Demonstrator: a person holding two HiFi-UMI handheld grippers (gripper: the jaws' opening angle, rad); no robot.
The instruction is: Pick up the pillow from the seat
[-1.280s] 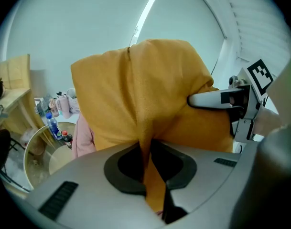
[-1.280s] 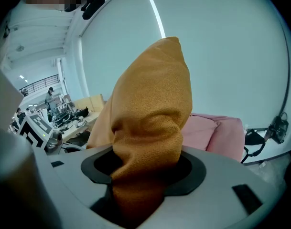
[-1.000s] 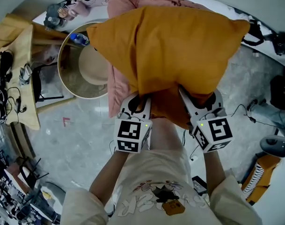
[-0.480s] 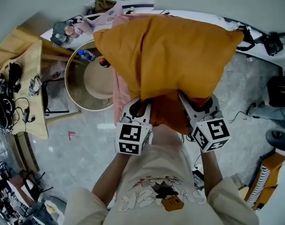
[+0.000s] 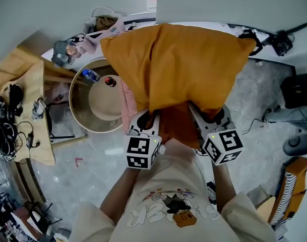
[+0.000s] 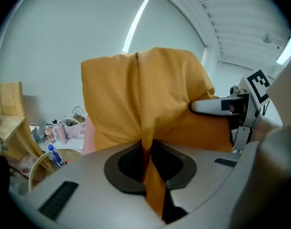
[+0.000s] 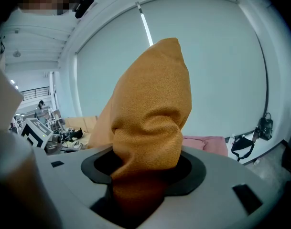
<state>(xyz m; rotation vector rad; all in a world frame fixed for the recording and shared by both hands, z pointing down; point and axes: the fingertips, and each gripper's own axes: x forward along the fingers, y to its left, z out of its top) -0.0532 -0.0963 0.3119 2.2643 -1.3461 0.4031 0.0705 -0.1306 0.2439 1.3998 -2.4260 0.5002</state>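
A large orange pillow [image 5: 181,69] hangs in the air in front of me, held by its near edge with both grippers. My left gripper [image 5: 152,119] is shut on a thin fold of the pillow [image 6: 145,151] at that edge's left end. At the right end, my right gripper [image 5: 194,114] is shut on a thicker bunch of the pillow's fabric [image 7: 145,175]. From the left gripper view the right gripper [image 6: 217,106] shows pressed into the pillow's side. The pillow hides most of the pink seat [image 5: 127,97] behind it.
A round wooden table [image 5: 98,102] with a blue-capped bottle [image 5: 89,75] stands at the left. Further left, a beige bench [image 5: 22,110] carries cables. A white counter [image 5: 118,24] with bags runs along the back. Dark gear and cables lie on the floor at right [image 5: 297,92].
The pillow has come slightly higher and nearer with both grippers still shut on it. The round table and counter have shifted down and right in the head view.
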